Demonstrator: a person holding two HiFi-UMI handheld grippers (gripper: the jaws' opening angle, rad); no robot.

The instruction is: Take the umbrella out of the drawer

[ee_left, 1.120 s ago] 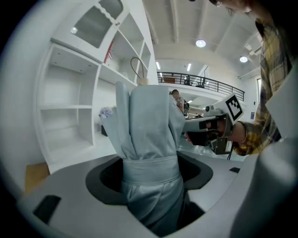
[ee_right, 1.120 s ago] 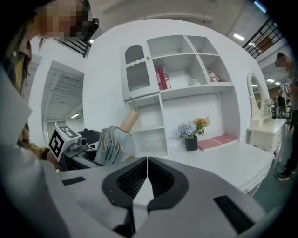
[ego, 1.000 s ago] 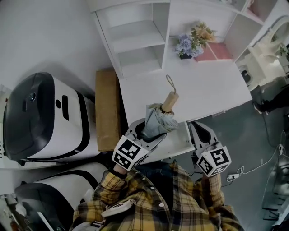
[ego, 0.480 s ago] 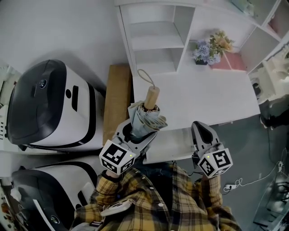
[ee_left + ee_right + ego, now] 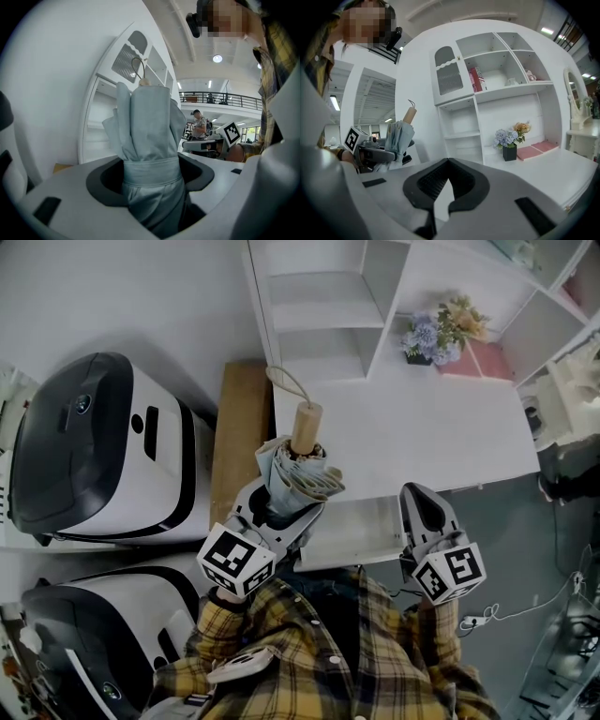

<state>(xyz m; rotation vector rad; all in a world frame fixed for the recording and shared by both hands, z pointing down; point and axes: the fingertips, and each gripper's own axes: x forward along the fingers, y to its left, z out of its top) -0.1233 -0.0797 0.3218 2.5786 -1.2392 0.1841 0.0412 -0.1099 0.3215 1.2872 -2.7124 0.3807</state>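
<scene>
1. Umbrella (image 5: 298, 476): folded, with pale blue-grey fabric in soft bunched pleats. A flat strap (image 5: 151, 171) of the same cloth cinches it. It has a stubby round handle (image 5: 306, 426) in light wood, with a thin cord loop (image 5: 279, 381) at the end.
2. Left gripper (image 5: 281, 514): smooth pale plastic shells with black pads. Its fingers are clenched on the umbrella's fabric body at the strap, with the handle end pointing away from the person.
3. The umbrella is held in the air over the left front corner of the surface (image 5: 422, 437), clear of the drawer (image 5: 361, 532).
4. The drawer is a shallow white tray, standing pulled out at the front edge between the 2 grippers.
5. Right gripper (image 5: 424, 507): same plastic, with black ribbed pads. Its fingers are pressed together with nothing between them, near the drawer's right end.
6. The surface is plain white, smooth and matt.
7. At its back stands a white shelf unit (image 5: 319, 306) with open square cubbies.
8. Blue and peach flowers (image 5: 436, 326) sit in a dark pot, with a flat pink item (image 5: 487, 359) just beside them.
9. Room: a tan wooden board (image 5: 236, 437) lies along the left side of the surface.
10. There are 2 glossy white machines (image 5: 94, 456) with rounded black tops further left.
11. On the right is grey floor (image 5: 525, 540) with a thin white cable (image 5: 511, 608).
12. The person wears a yellow plaid shirt (image 5: 328, 648).
</scene>
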